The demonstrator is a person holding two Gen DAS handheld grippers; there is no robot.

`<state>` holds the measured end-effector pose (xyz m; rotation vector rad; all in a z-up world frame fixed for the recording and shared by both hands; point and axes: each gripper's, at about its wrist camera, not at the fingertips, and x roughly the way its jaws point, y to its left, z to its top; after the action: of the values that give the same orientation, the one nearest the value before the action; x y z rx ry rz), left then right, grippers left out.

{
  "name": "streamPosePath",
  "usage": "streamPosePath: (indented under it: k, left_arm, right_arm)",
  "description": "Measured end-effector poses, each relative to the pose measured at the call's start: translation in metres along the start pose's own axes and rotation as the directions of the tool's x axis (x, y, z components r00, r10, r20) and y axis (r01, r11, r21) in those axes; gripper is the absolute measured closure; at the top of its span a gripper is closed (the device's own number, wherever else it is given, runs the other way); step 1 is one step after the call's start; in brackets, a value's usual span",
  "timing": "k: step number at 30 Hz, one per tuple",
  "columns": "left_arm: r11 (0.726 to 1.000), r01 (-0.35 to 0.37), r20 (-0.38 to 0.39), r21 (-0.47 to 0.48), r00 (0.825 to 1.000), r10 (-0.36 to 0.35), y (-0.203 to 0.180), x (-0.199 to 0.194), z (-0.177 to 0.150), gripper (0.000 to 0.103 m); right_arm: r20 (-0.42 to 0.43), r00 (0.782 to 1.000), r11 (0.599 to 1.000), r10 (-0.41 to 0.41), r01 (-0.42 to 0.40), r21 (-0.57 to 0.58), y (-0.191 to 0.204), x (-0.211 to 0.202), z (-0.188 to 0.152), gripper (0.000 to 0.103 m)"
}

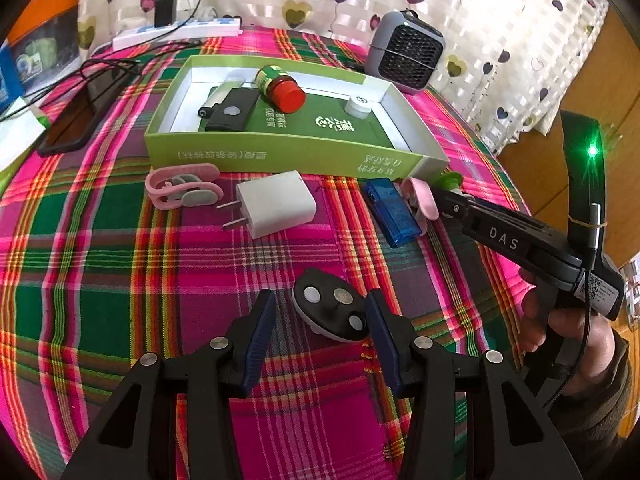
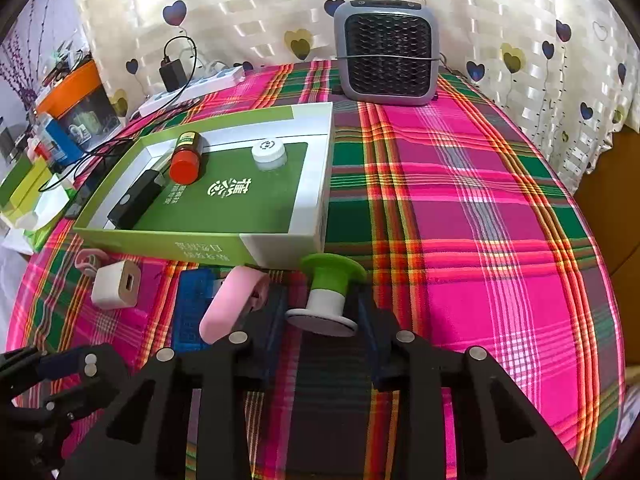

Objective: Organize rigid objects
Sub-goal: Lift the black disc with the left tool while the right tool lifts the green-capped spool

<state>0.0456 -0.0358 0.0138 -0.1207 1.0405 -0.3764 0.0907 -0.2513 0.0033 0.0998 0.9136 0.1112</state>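
Observation:
A green box (image 1: 248, 152) (image 2: 168, 246) lies open on the plaid cloth. It holds a red-capped bottle (image 1: 282, 88) (image 2: 186, 158), a black device (image 1: 232, 114) (image 2: 136, 198) and a white round cap (image 1: 358, 106) (image 2: 269, 154). My left gripper (image 1: 322, 314) is open around a black oval key fob (image 1: 330, 310), its jaws on either side. My right gripper (image 2: 322, 308) (image 1: 444, 192) is open around a green-and-white spool (image 2: 326, 292) lying on its side. In front of the box lie a white charger (image 1: 272, 204) (image 2: 116, 284), a blue USB device (image 1: 392, 212) (image 2: 194, 308) and pink clips (image 1: 184, 186) (image 2: 236, 304).
A grey fan heater (image 1: 406, 52) (image 2: 386, 58) stands at the back. A power strip with a black adapter (image 1: 176, 26) (image 2: 188, 86) and a phone (image 1: 80, 120) lie at the back left. The table edge drops off at right (image 2: 592, 240).

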Motion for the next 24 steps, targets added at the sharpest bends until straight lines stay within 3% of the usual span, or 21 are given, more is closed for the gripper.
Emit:
streamPosePath:
  k: [9,24]
  left_arm:
    - [1.0,0.021,0.004,-0.011,1.0,-0.021,0.0022,0.0003,0.0002,0.075]
    - [1.0,0.022,0.013,-0.007,1.0,-0.022,0.0016,-0.0003,-0.0003,0.076]
  right_arm:
    - [0.005,1.0,1.0,0.015,-0.015,0.004,-0.0022,-0.0011,-0.0023,0.068]
    - [0.005,1.0,1.0,0.018,-0.018,0.004,-0.0022,-0.0025,-0.0033,0.068]
